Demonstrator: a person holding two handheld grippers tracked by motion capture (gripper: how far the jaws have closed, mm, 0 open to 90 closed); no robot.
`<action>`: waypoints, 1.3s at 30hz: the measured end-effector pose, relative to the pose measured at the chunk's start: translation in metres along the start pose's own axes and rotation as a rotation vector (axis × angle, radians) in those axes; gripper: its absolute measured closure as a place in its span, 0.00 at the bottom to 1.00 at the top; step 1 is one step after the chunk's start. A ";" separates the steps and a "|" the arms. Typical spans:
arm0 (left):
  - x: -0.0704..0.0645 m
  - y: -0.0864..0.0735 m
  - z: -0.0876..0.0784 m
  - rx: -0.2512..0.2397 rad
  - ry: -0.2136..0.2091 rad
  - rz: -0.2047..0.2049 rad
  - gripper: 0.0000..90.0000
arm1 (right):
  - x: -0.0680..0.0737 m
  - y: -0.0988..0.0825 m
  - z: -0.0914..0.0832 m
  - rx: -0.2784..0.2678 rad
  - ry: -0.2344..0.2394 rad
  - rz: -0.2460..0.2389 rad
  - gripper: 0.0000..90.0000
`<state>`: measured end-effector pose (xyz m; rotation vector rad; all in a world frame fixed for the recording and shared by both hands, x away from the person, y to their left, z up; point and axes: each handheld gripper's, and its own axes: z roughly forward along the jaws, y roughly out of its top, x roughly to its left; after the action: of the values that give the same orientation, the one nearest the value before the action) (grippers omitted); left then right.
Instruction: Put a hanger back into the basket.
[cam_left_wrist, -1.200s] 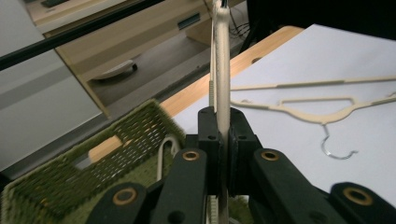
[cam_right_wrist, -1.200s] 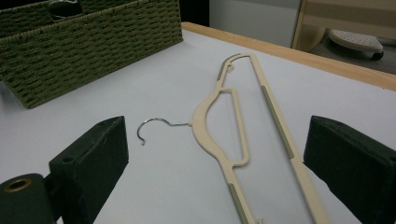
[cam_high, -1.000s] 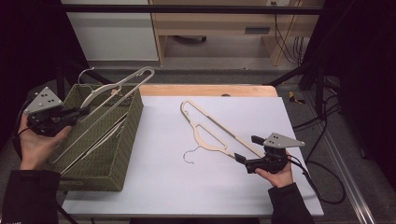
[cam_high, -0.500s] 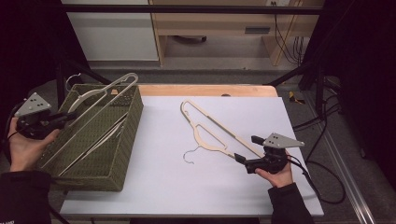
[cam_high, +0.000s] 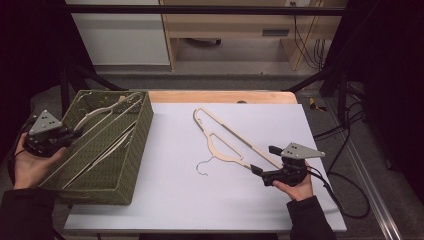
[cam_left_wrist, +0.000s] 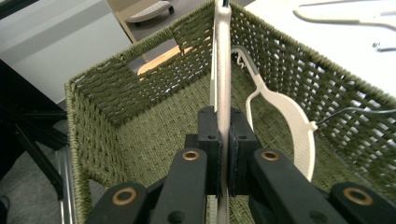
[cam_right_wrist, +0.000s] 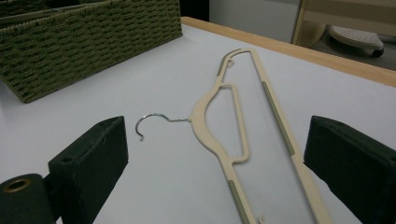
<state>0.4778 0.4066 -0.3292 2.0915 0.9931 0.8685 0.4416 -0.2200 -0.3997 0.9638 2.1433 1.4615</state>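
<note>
Hanger (cam_right_wrist: 243, 126) between right gripper's (cam_right_wrist: 219, 172) jaws (apart)

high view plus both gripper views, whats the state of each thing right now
left gripper: shut on a cream plastic hanger, held inside the basket
right gripper: open, jaws either side of the table hanger's end
green woven basket: open-topped, holding hangers
cream plastic hanger with metal hook: lying flat on the white table

The place looks like a lab or recording workshop rather than a home. A white-topped table (cam_high: 235, 200) with a bare wood edge stands inside dark metal framing (cam_high: 320, 75). Black cables (cam_high: 345, 130) trail over the grey floor at three o'clock, and plain wooden shelving (cam_high: 240, 30) and a white cabinet (cam_high: 120, 35) stand at twelve o'clock.
</note>
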 end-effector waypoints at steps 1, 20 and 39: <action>-0.002 -0.001 0.002 0.008 0.003 0.005 0.96 | 0.000 0.000 0.000 0.000 0.002 0.000 0.08; -0.018 -0.039 0.044 0.147 -0.013 0.012 0.95 | 0.001 -0.001 0.003 0.012 0.005 -0.004 0.08; -0.026 -0.034 0.046 0.177 -0.168 -0.050 0.77 | 0.002 -0.002 0.004 0.017 0.015 -0.005 0.08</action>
<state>0.4881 0.3890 -0.3888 2.2350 1.0592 0.5865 0.4423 -0.2169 -0.4026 0.9553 2.1704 1.4549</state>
